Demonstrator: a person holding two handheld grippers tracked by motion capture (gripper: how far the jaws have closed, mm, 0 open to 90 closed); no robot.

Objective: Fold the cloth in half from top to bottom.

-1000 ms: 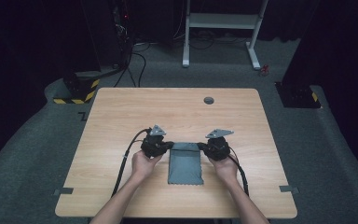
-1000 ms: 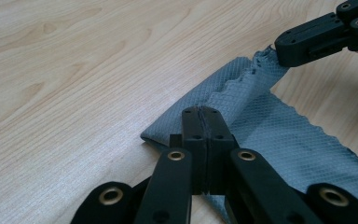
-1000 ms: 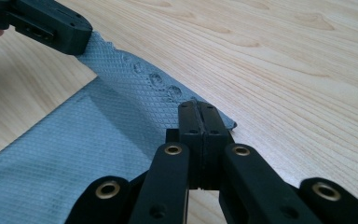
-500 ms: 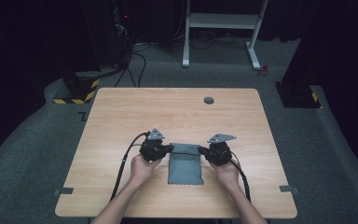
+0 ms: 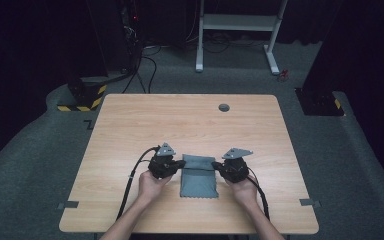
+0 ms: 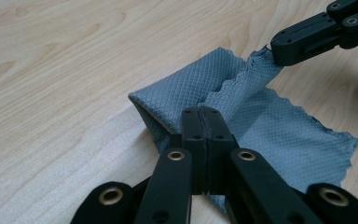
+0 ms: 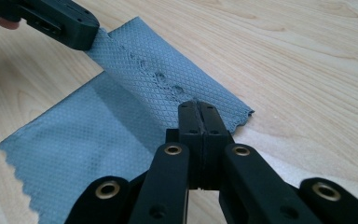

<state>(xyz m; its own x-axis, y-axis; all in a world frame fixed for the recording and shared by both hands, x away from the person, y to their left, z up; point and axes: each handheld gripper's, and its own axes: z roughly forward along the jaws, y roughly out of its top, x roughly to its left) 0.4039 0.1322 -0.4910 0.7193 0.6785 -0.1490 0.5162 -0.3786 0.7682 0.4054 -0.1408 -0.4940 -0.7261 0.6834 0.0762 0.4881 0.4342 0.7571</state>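
A grey cloth [image 5: 198, 176] with pinked edges lies on the wooden table [image 5: 190, 125] near its front edge. Its far part is lifted and folded over toward the person. My left gripper [image 5: 182, 163] is shut on the cloth's far left corner, and the left gripper view shows those jaws [image 6: 203, 117] pressed together on the fold of the cloth [image 6: 279, 140]. My right gripper [image 5: 216, 166] is shut on the far right corner, its jaws [image 7: 198, 111] closed on the cloth [image 7: 98, 140]. The cloth's far edge is stretched between the two grippers.
A round grommet hole [image 5: 224, 107] sits near the table's far edge. Grey tape strips [image 5: 68, 205] mark the front corners. Beyond the table stand a white frame [image 5: 240, 25] and a yellow-black striped base [image 5: 82, 100] on dark carpet.
Both grippers have drawn the cloth's far edge a little toward the person, so the fold lies further over the cloth. Both grips stay closed.
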